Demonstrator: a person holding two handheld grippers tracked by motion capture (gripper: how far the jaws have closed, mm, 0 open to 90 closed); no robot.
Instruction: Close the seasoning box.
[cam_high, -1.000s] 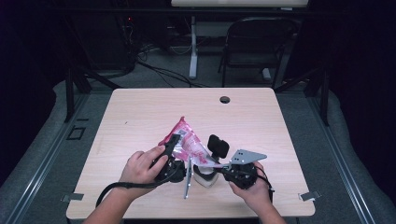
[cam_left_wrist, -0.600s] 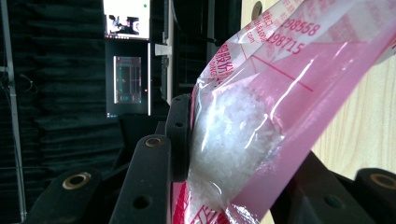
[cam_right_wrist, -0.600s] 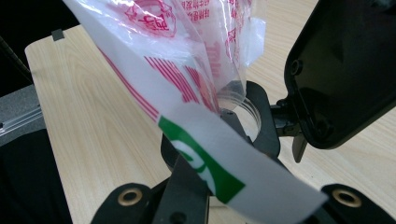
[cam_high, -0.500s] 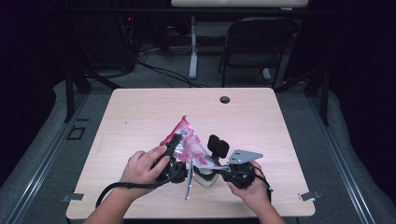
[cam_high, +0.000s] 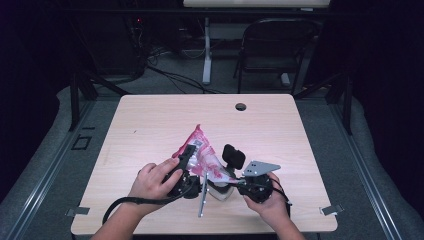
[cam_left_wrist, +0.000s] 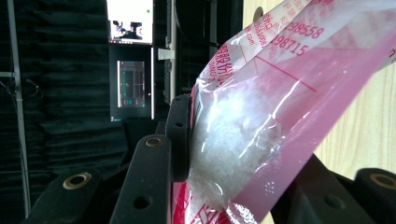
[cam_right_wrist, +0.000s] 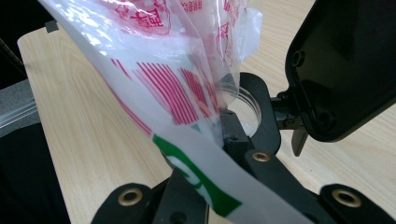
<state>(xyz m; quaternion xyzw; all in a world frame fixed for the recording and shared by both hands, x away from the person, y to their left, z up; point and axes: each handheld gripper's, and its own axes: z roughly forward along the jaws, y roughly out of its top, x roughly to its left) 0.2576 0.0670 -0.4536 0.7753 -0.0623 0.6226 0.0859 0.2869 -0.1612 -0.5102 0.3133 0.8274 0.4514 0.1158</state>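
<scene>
A crinkled pink-and-clear plastic bag (cam_high: 200, 152) of white granules hangs above the pale wood counter (cam_high: 150, 120), pinched by both the left hand-held gripper (cam_high: 186, 159) and right hand-held gripper (cam_high: 227, 181). Nothing has shifted since earlier.

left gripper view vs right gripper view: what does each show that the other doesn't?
Left gripper view: white granules packed inside the bag, against one jaw; lit monitors in the dark background.
Right gripper view: green band and red stripes on the film, a clear round container, a glossy black plate.
Both: the pink printed plastic bag and the wooden table.
</scene>
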